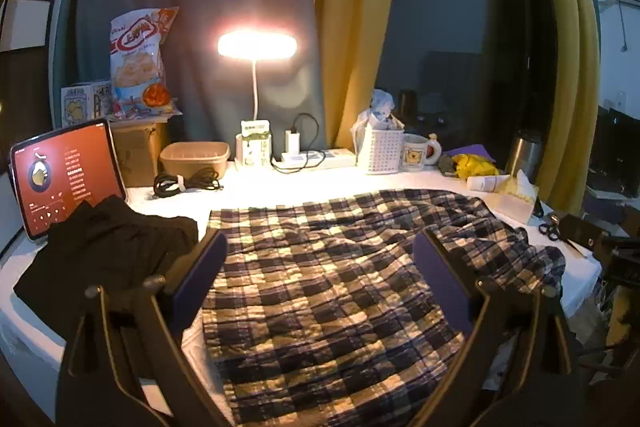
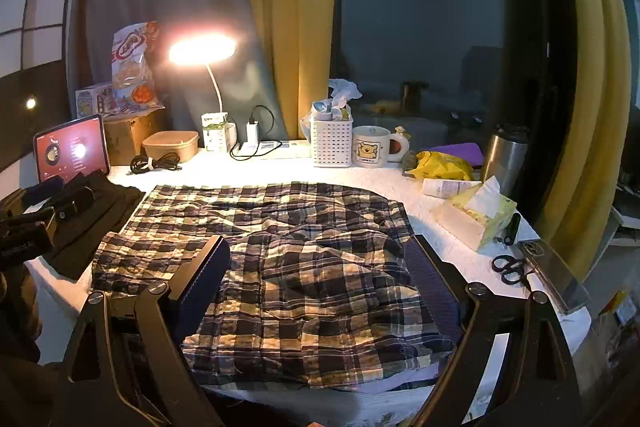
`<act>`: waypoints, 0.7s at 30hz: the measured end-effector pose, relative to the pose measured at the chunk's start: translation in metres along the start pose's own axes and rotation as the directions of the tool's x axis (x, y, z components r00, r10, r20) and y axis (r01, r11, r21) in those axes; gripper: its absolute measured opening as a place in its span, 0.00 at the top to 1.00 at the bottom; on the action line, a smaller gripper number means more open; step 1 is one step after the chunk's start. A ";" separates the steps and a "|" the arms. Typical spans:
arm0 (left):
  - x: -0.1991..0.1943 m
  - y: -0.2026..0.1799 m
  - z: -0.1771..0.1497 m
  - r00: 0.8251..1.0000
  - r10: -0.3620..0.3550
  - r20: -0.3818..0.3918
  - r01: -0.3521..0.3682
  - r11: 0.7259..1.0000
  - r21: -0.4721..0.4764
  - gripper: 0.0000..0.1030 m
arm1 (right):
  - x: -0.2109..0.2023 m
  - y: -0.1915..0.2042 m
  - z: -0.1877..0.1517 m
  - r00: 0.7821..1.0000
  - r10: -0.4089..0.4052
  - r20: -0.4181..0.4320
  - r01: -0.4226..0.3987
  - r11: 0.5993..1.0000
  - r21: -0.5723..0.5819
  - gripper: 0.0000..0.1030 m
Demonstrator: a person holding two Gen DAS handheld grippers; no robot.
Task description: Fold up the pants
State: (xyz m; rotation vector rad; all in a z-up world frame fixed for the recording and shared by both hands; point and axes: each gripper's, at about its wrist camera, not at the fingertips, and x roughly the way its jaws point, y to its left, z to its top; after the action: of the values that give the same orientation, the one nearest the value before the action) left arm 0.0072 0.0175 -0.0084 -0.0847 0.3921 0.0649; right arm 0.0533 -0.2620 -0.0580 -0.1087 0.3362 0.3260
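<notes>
Plaid pants (image 1: 320,287) near end cut off; tablet (image 1: 64,175) text unreadable.

Home desk: lamp (image 1: 257,45), mug (image 2: 371,147), curtains (image 2: 286,7)

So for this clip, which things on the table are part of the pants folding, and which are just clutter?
Part of the job:
plaid pants, spread on the white table
left gripper, open
right gripper, open

Lying about:
black garment
tablet
lamp
mug
white basket
tissue pack
scissors
steel flask
</notes>
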 end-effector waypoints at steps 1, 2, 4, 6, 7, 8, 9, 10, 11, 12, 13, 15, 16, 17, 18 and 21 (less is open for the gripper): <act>0.000 0.000 0.000 1.000 0.001 0.001 -0.001 1.000 0.001 0.08 | 0.000 0.000 0.000 1.000 0.000 0.000 0.000 1.000 0.000 0.11; 0.000 0.000 0.000 1.000 0.003 0.001 -0.003 1.000 0.001 0.08 | 0.000 0.001 0.000 1.000 -0.001 0.001 0.001 1.000 0.000 0.11; 0.000 0.000 0.001 1.000 0.011 -0.002 -0.011 1.000 0.003 0.08 | 0.000 0.001 0.000 1.000 -0.001 0.001 0.001 1.000 0.000 0.11; 0.000 0.000 0.001 1.000 0.015 -0.001 -0.015 1.000 0.006 0.08 | 0.000 0.001 0.000 1.000 -0.001 0.001 0.001 1.000 0.000 0.11; 0.000 0.000 0.001 1.000 0.015 -0.001 -0.015 1.000 0.006 0.08 | 0.000 0.002 0.000 1.000 -0.001 0.000 0.001 1.000 0.000 0.11; 0.000 0.000 0.001 1.000 0.015 0.000 -0.015 1.000 0.006 0.08 | 0.000 0.002 0.000 1.000 -0.001 0.000 0.001 1.000 0.000 0.11; 0.000 0.000 0.002 1.000 0.017 0.001 -0.017 1.000 0.008 0.08 | 0.000 0.002 0.000 1.000 -0.001 0.001 0.001 1.000 0.001 0.11; 0.000 0.000 0.002 1.000 0.017 0.003 -0.017 1.000 0.009 0.08 | 0.000 0.002 0.000 1.000 -0.001 0.001 0.001 1.000 0.000 0.11; -0.001 0.000 0.002 1.000 0.018 0.004 -0.018 1.000 0.010 0.08 | 0.000 0.002 -0.001 1.000 -0.001 0.001 0.001 1.000 0.000 0.11; 0.000 0.000 0.002 1.000 0.018 0.002 -0.018 1.000 0.010 0.08 | 0.000 0.002 0.000 1.000 0.000 0.001 0.000 1.000 0.000 0.11; 0.000 0.000 0.002 1.000 0.020 0.002 -0.020 1.000 0.011 0.08 | 0.000 0.002 -0.001 1.000 -0.001 0.001 0.001 1.000 0.000 0.11; -0.001 0.001 0.001 1.000 0.019 0.002 -0.019 1.000 0.011 0.08 | 0.000 0.002 -0.001 1.000 -0.002 0.001 0.002 1.000 0.001 0.11; -0.001 0.000 0.001 1.000 0.018 0.003 -0.018 1.000 0.010 0.08 | 0.000 0.003 0.000 1.000 -0.001 0.001 0.001 1.000 0.000 0.11; -0.001 0.000 0.001 1.000 0.017 0.003 -0.017 1.000 0.011 0.08 | 0.000 0.003 -0.001 1.000 -0.003 0.001 0.003 1.000 0.001 0.11; -0.001 0.000 0.001 1.000 0.017 0.003 -0.017 1.000 0.013 0.08 | 0.000 0.003 0.000 1.000 -0.003 0.001 0.003 1.000 0.001 0.11; -0.001 -0.001 0.001 1.000 0.016 0.002 -0.016 1.000 0.013 0.08 | 0.000 0.003 -0.001 1.000 -0.003 0.000 0.003 1.000 0.002 0.11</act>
State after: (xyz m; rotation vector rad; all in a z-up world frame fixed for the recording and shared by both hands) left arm 0.0070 0.0166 -0.0073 -0.0687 0.3911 0.0785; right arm 0.0522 -0.2590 -0.0589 -0.1076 0.3361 0.3228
